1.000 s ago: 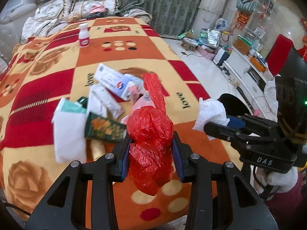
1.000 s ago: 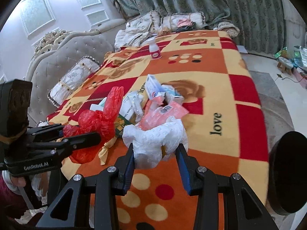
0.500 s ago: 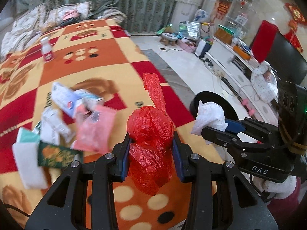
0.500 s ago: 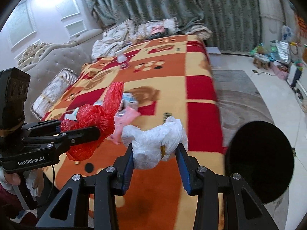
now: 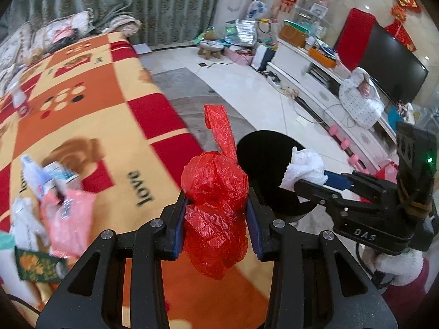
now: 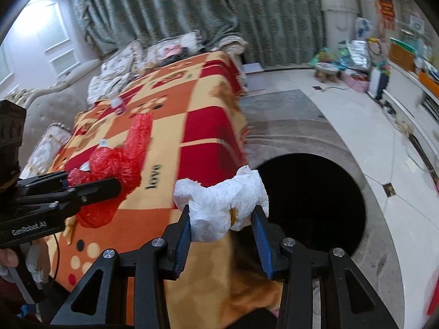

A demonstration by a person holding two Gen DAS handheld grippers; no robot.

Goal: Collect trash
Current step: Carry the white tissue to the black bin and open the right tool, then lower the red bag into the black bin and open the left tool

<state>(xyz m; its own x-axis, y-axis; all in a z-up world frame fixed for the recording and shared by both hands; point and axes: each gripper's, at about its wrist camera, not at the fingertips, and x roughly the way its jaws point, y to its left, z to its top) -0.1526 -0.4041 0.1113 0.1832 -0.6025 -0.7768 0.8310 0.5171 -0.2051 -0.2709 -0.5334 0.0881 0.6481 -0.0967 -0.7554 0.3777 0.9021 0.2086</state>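
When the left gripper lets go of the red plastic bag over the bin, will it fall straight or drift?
The red plastic bag looks thin and crumpled, so it is probably very light and may drift. Its loose tail stands up unsupported, so it seems slightly springy. Squeezed in the left gripper, it may cling briefly before dropping toward the black bin.
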